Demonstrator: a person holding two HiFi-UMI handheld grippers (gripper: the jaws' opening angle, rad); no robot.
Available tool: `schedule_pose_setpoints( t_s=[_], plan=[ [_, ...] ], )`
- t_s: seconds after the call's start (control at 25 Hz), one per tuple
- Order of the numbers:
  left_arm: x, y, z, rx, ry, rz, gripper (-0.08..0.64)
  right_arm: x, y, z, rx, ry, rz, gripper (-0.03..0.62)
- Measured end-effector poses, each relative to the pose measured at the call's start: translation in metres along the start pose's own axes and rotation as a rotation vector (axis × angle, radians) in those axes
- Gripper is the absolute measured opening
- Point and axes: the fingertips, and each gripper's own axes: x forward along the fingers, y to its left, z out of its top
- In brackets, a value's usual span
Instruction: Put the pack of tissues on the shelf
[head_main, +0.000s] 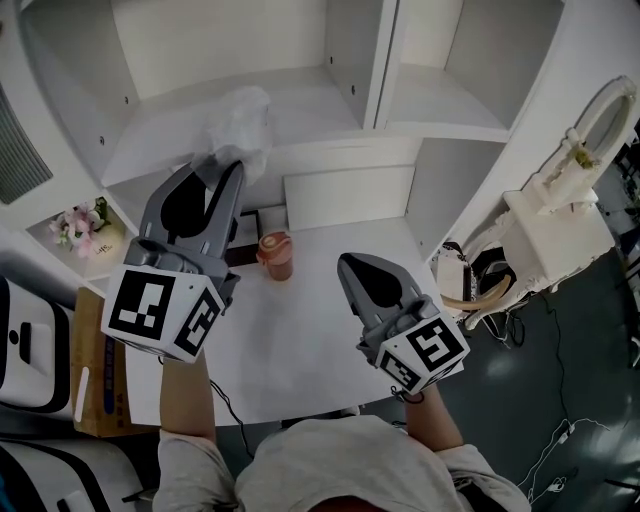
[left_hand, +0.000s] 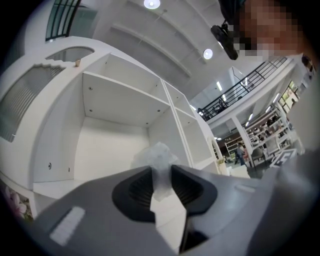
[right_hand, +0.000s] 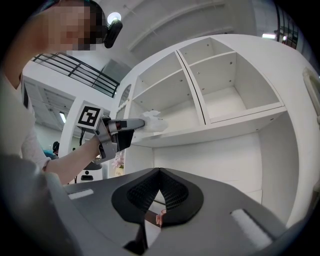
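The pack of tissues (head_main: 240, 122), in crinkly clear wrap, is held over the front part of the white shelf (head_main: 320, 105), in its left compartment. My left gripper (head_main: 224, 168) is shut on the pack's near end. In the left gripper view the pack (left_hand: 159, 167) is pinched between the dark pads, with the open compartment behind it. The right gripper view shows the pack (right_hand: 153, 122) at the shelf board's edge; I cannot tell whether it rests on the board. My right gripper (head_main: 350, 264) hangs lower over the white table (head_main: 320, 340), its jaws shut with nothing between them (right_hand: 160, 172).
A red-brown cup (head_main: 275, 255) stands on the table below the shelf. A small bunch of flowers (head_main: 80, 225) sits on a side ledge at the left, and a cardboard box (head_main: 100, 365) lies below it. A white appliance (head_main: 560, 230) stands to the right.
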Motion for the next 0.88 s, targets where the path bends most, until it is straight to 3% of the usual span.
schedule_pose_setpoints(
  t_s=[0.88],
  plan=[
    [0.037, 0.045, -0.015, 0.011, 0.097, 0.107, 0.087, 0.010, -0.023, -0.006, 0.021, 0.001, -0.008, 0.002]
  ],
)
